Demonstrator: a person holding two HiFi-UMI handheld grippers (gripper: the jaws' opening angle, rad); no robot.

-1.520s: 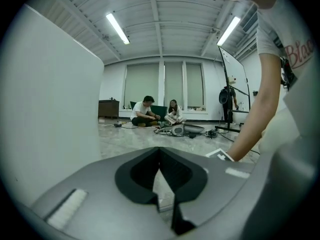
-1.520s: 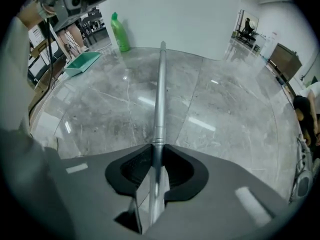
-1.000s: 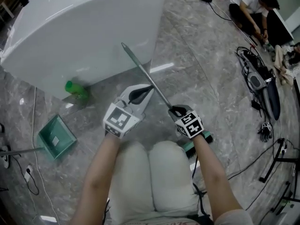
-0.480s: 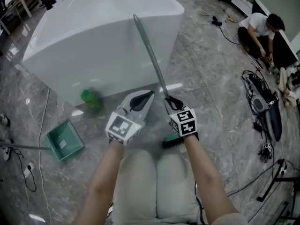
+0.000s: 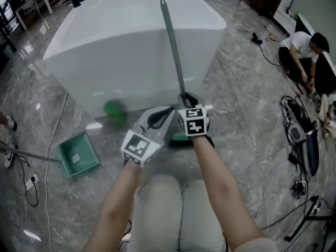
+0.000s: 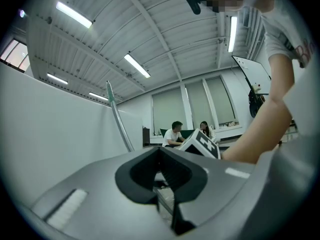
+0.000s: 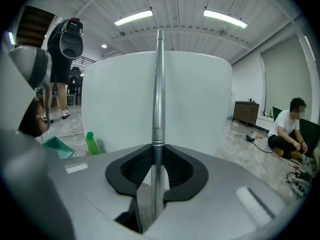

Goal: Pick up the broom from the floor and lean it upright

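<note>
Grey veined marble floor [image 5: 247, 114] spreads around a big white counter [image 5: 121, 41]. At the far left a green dustpan [image 5: 79, 159] lies on the floor, and a green bottle [image 5: 114, 112] stands near the counter's foot. Next comes the left gripper [image 5: 168, 112], just beside the broom [image 5: 173, 51] on its left, its jaws brought together with nothing between them. The right gripper [image 5: 186, 98] is clamped on the low part of the broom's handle. The broom stands nearly upright before the counter's wall, its top tilted slightly leftward in the head view; whether it touches the counter I cannot tell. Its handle is a slim, silvery-grey metal tube with a joint ring just above the jaws, and its green brush head [image 5: 181, 137] sits low, under the right gripper. Well apart at the far right, a person [image 5: 304, 49] sits on the floor beside tangled cables [image 5: 296, 135].
</note>
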